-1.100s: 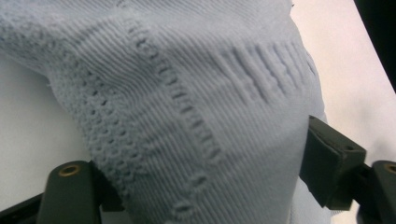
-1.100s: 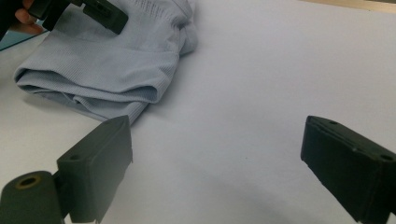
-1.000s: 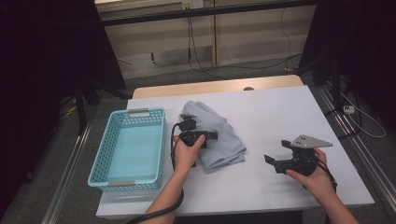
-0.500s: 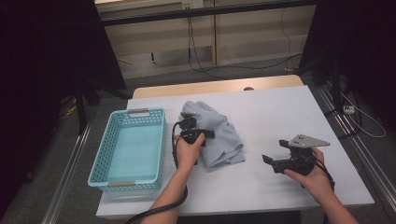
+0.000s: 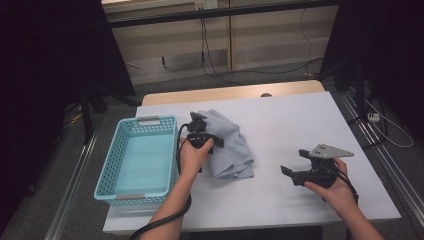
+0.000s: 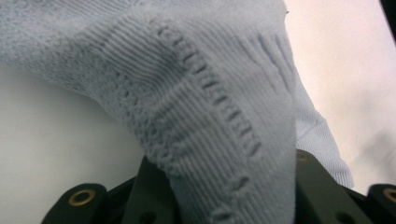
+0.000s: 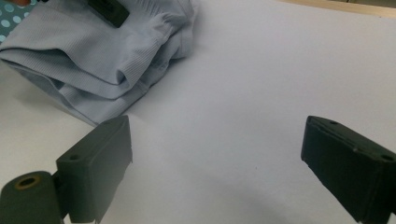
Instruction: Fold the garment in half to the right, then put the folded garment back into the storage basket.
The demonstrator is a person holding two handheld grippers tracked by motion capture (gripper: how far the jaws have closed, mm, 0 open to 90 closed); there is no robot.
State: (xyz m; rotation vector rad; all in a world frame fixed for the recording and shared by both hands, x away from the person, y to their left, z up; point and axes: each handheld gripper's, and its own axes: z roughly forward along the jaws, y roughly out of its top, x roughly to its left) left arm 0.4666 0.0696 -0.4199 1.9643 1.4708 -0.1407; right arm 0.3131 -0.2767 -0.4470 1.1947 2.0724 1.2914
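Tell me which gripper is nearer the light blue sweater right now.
Left. The left gripper is shut on the light blue sweater; the right gripper rests apart from it, jaws open over bare table.

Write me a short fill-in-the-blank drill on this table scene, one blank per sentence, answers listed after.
1. The left gripper is shut on the pale blue knitted ____.
2. The basket beside the garment is coloured ____.
3. The right gripper has its jaws ____, with nothing between them.
4. Inside, the basket is ____.

Missing words: garment; turquoise; open; empty
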